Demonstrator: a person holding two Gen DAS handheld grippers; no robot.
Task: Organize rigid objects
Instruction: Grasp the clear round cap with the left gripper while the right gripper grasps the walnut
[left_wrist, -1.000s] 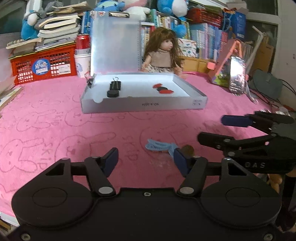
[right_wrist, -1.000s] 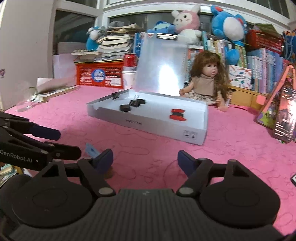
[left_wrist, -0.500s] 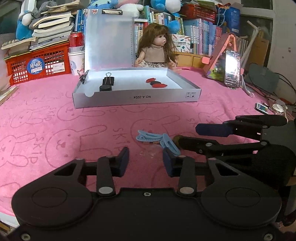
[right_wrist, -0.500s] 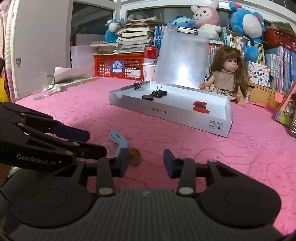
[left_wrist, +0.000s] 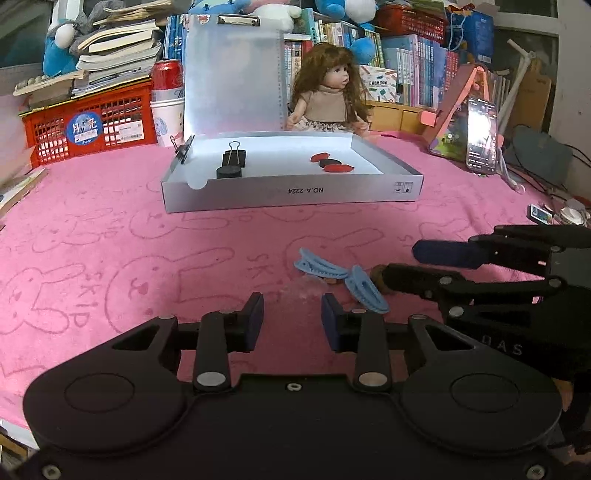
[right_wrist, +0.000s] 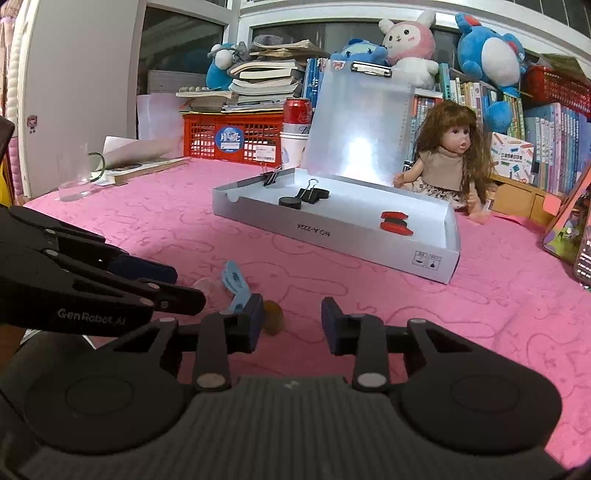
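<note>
Two light blue hair clips (left_wrist: 320, 267) (right_wrist: 236, 281) lie on the pink cloth, with a small amber piece (right_wrist: 274, 317) beside them. My left gripper (left_wrist: 292, 322) hovers just short of the clips, jaws narrow, nothing between its pads. My right gripper (right_wrist: 291, 323) comes in from the right; its jaws are closing and the amber piece sits by its left fingertip (right_wrist: 255, 314), not pinched. Further back, the shallow white box (left_wrist: 291, 192) (right_wrist: 332, 233) holds black binder clips (left_wrist: 233, 158), a black disc (left_wrist: 229, 171) and red and black oval pieces (left_wrist: 332, 164).
A translucent clipboard (left_wrist: 232, 77) stands behind the box beside a doll (left_wrist: 328, 92). A red basket (left_wrist: 88, 122) with books and a red can (left_wrist: 167, 75) are at the back left. A phone on a stand (left_wrist: 480, 136) is at the right. Pink cloth (left_wrist: 110, 258) covers the table.
Both grippers' jaws have narrowed from wide. Both have drawn back slightly, so the blue clips now lie ahead of the left fingertips instead of at them.
</note>
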